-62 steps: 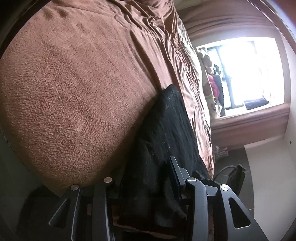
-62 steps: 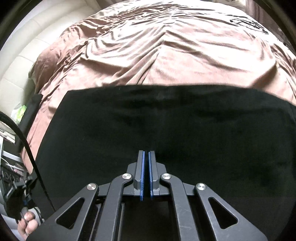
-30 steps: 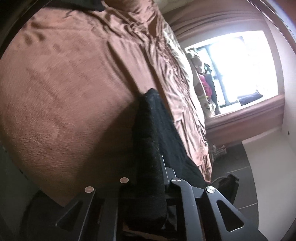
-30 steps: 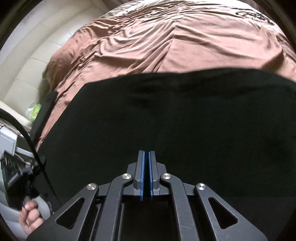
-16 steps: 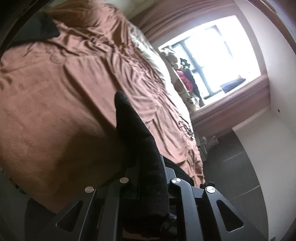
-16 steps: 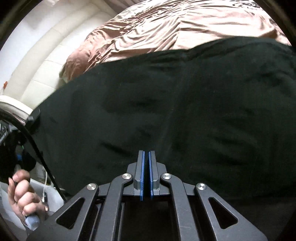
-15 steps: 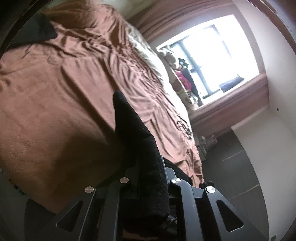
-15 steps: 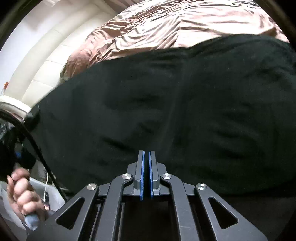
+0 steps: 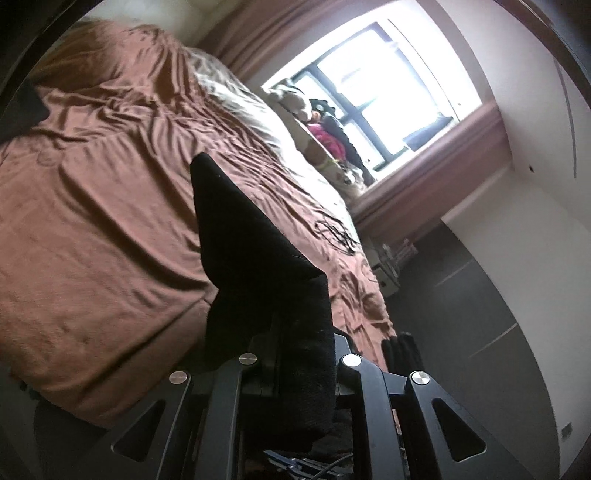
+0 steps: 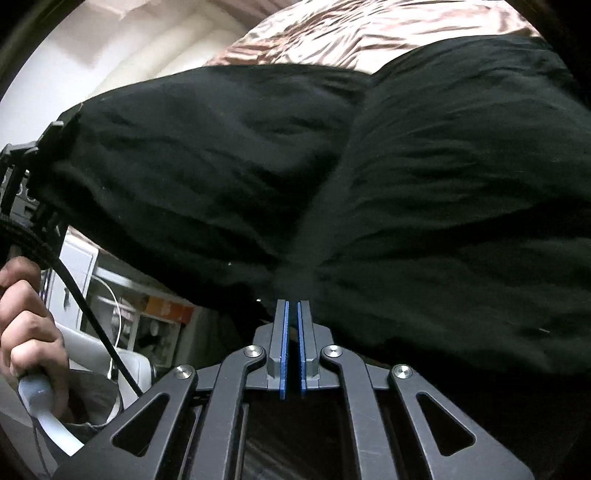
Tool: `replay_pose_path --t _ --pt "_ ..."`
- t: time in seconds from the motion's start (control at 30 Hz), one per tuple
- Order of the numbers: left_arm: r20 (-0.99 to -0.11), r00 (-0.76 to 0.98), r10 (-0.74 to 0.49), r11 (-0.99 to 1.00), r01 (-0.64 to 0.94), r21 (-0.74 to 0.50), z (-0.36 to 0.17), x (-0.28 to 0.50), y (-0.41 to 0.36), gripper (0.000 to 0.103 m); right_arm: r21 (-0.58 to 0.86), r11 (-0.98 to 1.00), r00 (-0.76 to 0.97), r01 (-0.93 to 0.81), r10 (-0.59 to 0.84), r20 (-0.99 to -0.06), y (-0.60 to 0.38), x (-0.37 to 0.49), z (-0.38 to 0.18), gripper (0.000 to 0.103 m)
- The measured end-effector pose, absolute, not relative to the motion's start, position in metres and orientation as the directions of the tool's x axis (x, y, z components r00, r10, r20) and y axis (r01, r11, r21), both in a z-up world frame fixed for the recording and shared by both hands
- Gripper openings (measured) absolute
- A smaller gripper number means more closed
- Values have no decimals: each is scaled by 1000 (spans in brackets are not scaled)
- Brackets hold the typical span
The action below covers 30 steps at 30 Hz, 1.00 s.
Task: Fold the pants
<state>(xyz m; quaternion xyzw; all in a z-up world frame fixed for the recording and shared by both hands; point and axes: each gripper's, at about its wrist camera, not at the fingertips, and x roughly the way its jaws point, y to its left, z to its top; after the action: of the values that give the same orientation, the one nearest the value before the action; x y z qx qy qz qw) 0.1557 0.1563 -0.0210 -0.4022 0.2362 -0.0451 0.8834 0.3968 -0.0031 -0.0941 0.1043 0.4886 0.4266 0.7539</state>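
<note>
1. The left gripper (image 9: 301,343) is clenched on a thick fold of the black fabric pants (image 9: 251,251); the cloth fills the gap between its fingers and stands up from them to a point
2. In the left wrist view, that held corner hangs in the air above the brown rumpled bed cover (image 9: 92,221), over the bed's near edge, not lying on it
3. The right gripper (image 10: 291,306) has a bunched tuck of the pants (image 10: 406,166) at its tips; the blue pads (image 10: 283,343) stand a narrow slit apart and its jaws are opening, with the cloth gathered between them
4. From that tuck, in the right wrist view, the pants spread out wide and creased as two billowing halves, covering most of the bed cover (image 10: 369,29), which shows only along the far edge
5. At the pants' left corner in that view sits dark gear, and below it a person's hand (image 10: 29,332) grips a pale handle (image 10: 40,398) with a black cable (image 10: 92,314) running past it
6. Beyond the bed's far side, a bright window (image 9: 388,85) with pink-brown curtains lights the room, and a dark tiled floor (image 9: 461,314) runs along the bed's right-hand edge
</note>
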Motion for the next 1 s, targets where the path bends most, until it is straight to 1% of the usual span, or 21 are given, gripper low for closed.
replay_pose_path --t 0.2,0.27,0.3,0.33,0.4,0.67,1.0 --pt "-385 870 -308 704 -64 -708 -7 167 119 14 579 638 254 -509 753 -607 -54 396 -76 3" --pt "-387 864 -321 710 -50 -703 -3 172 109 14 589 641 281 -492 758 -589 -71 397 -72 6" --pt "-388 862 -327 713 -44 -700 -1 174 105 14 592 643 292 -486 758 -583 -78 398 -70 16" --pt "-390 858 -335 718 -36 -695 1 177 99 14 591 648 305 -480 756 -580 -84 397 -69 35" --pt "-393 851 -349 723 -22 -691 5 182 90 14 597 655 346 -463 754 -559 -100 398 -65 57" --pt "-419 806 -419 743 39 -668 10 210 41 14 635 657 434 -407 751 -498 -131 386 -62 58" --pt "-478 710 -517 747 102 -657 -12 254 -19 14 663 676 515 -321 712 -477 -192 366 -66 58"
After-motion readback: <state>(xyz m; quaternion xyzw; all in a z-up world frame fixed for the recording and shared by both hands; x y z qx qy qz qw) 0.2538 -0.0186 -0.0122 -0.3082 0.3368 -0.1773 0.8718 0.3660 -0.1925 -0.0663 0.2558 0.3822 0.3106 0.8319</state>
